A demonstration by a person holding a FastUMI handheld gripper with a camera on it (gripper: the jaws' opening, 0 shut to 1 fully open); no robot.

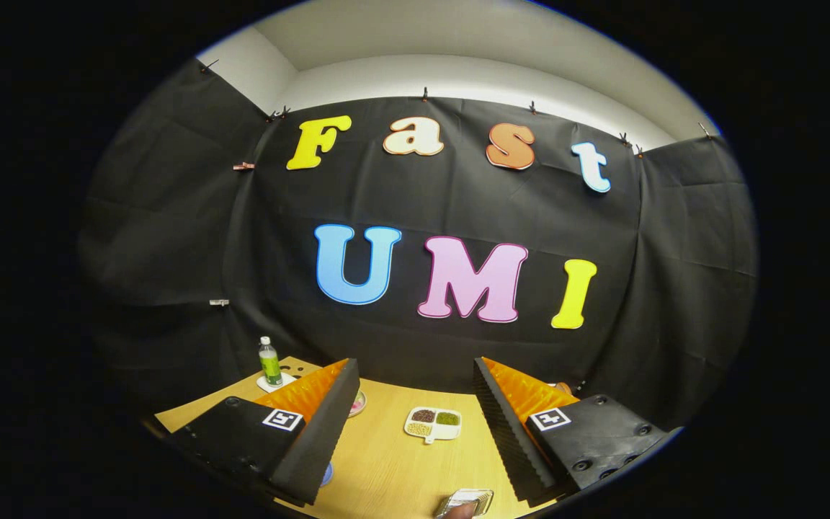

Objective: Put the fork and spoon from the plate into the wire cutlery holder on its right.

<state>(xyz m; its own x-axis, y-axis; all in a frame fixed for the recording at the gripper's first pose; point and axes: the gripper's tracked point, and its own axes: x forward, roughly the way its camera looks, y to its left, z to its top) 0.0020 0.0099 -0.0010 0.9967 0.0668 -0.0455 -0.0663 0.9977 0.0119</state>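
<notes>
I am holding my tongs [415, 432] wide open above the wooden table [386, 461], its fingers [314, 440] gripping nothing. A divided dish [433, 423] is sitting just beyond them; a bottle [269, 362] is standing further left. Between the fingers, near me, a wire holder [467, 501] is peeking in.

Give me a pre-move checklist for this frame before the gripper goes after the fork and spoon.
1. Jaws of the gripper open wide with nothing between them: ok.
2. Wooden table visible ahead: ok.
3. Fork and spoon located: cannot tell.
4. Wire cutlery holder located: cannot tell; a shiny object near the table's front edge is too cut off to identify.
5. Path ahead: a divided dish of grains lies beyond the jaws, and a green bottle beyond the left finger: ok.
</notes>
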